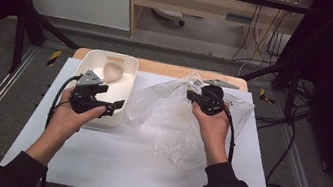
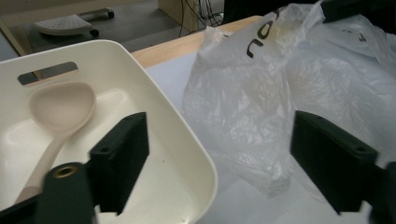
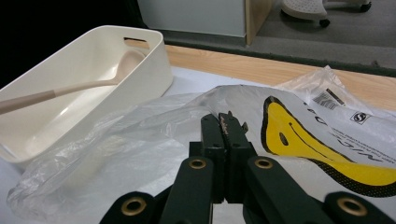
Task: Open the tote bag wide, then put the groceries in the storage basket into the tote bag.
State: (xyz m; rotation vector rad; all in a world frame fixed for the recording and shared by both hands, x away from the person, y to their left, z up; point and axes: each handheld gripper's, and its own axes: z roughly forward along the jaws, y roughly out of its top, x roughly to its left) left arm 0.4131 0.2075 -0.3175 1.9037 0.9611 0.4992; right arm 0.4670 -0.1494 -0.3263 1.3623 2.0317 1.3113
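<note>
From above, my left gripper (image 1: 110,106) hovers over the near right corner of the cream tub (image 1: 126,64), jaws spread wide with nothing between them. My right gripper (image 1: 193,96) sits at the plastic bag (image 1: 170,119), mid-desk. The white desk (image 1: 142,170) is bare towards me.

In the left gripper view, my jaws stand apart over the tub's (image 2: 187,140) rim; the spoon (image 2: 60,109) lies inside, and the bag (image 2: 243,107) rises just beside the tub.

In the right gripper view, my jaws are pressed together on a fold of the bag (image 3: 154,121), with the tub (image 3: 140,65) beyond it and the spoon (image 3: 93,84) leaning in it.
</note>
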